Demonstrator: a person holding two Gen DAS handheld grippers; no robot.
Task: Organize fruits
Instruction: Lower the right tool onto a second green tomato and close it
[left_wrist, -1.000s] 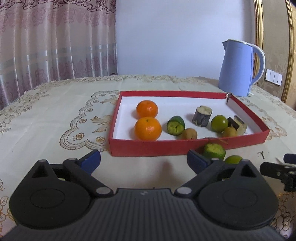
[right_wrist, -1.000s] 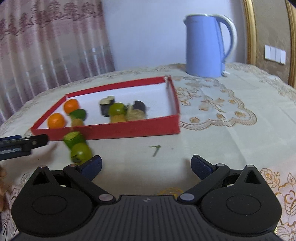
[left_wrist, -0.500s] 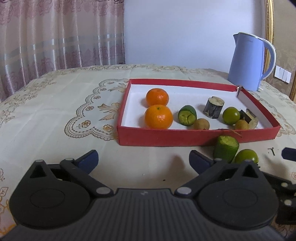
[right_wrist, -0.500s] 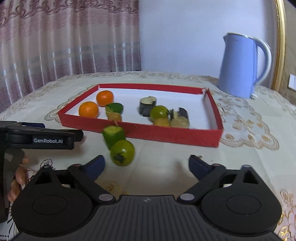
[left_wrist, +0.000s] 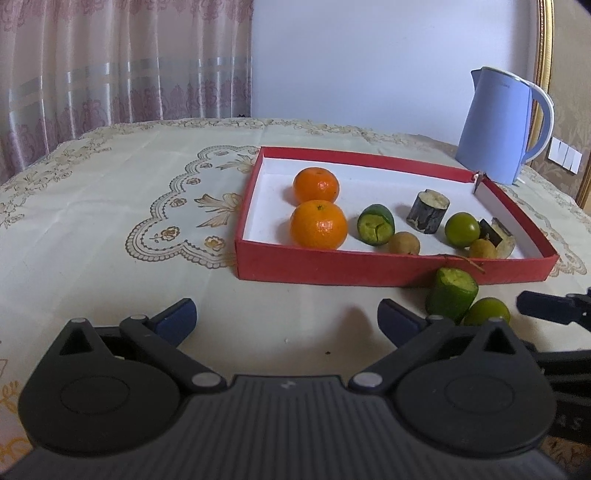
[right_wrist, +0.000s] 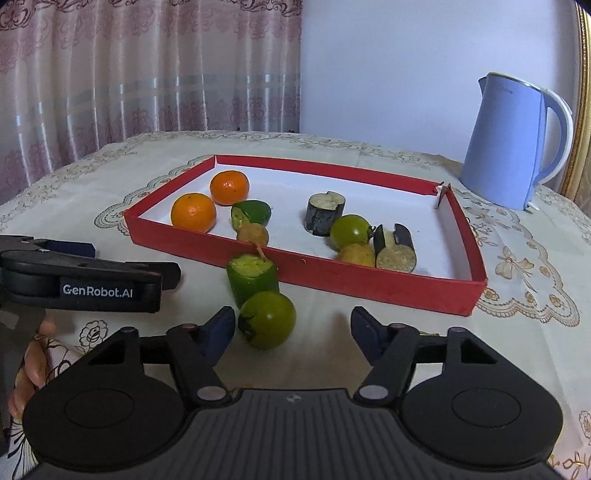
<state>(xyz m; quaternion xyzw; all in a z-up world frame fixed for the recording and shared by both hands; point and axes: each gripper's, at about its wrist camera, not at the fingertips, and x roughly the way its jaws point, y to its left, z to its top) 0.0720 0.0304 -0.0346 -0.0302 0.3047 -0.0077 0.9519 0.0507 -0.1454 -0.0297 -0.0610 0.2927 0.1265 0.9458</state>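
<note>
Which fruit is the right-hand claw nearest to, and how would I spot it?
Find the red tray on the table. Just outside its near wall sit two green pieces. The one nearer the right gripper is the round green fruit, smooth and whole, unlike the cut green chunk with a flat top behind it.

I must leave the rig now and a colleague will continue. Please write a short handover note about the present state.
Left gripper: open, empty, low over the tablecloth before the red cardboard tray.
Right gripper: open, empty, with the round green fruit near its left finger, not gripped.
Done: in the tray lie two oranges, a green cut piece, two dark cut pieces, one green fruit and two small brown fruits.
Left: the round green fruit and the green cut cylinder stand outside, before the tray's front wall. Put both in.
</note>
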